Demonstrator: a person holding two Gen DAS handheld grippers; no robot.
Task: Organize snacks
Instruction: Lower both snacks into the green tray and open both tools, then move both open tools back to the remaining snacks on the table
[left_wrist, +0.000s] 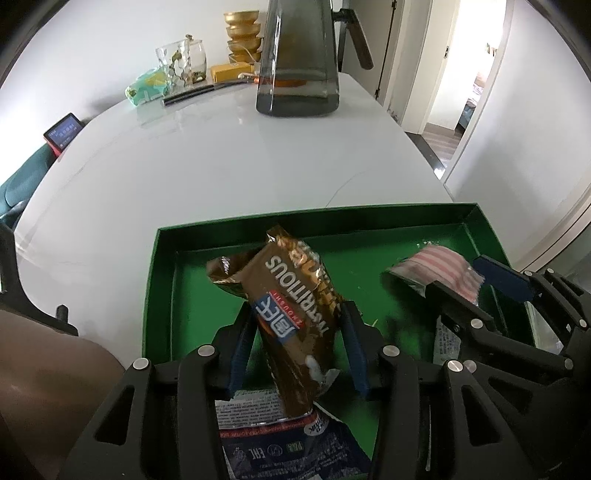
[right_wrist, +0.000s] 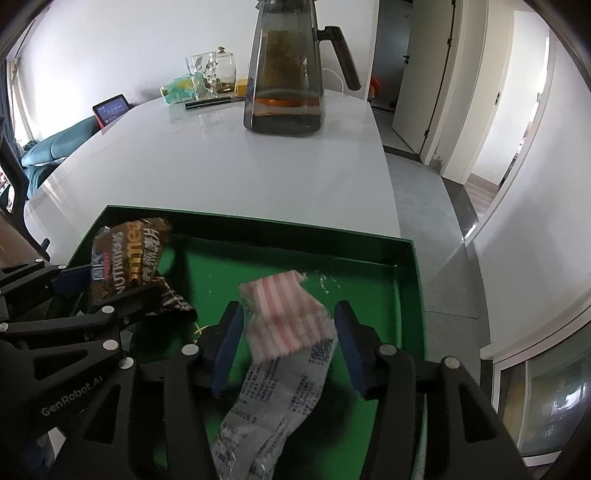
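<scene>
A green tray (left_wrist: 162, 288) sits on the white table; it also shows in the right wrist view (right_wrist: 410, 295). My left gripper (left_wrist: 295, 325) is shut on a brown snack packet (left_wrist: 295, 295) and holds it tilted over the tray. In the right wrist view that packet (right_wrist: 125, 258) is at the tray's left side. My right gripper (right_wrist: 288, 328) is shut on a pink-striped snack packet (right_wrist: 288, 317) and holds it over the tray's right half. That packet (left_wrist: 443, 269) also shows in the left wrist view. A blue packet (left_wrist: 280, 443) lies below the left gripper.
A dark glass pitcher (left_wrist: 299, 62) stands in the middle of the table (left_wrist: 184, 166). Glass jars (left_wrist: 181, 62), gold bowls (left_wrist: 243, 33), a yellow box and a pale green packet sit at the far edge. The table's right edge drops to the floor by a doorway.
</scene>
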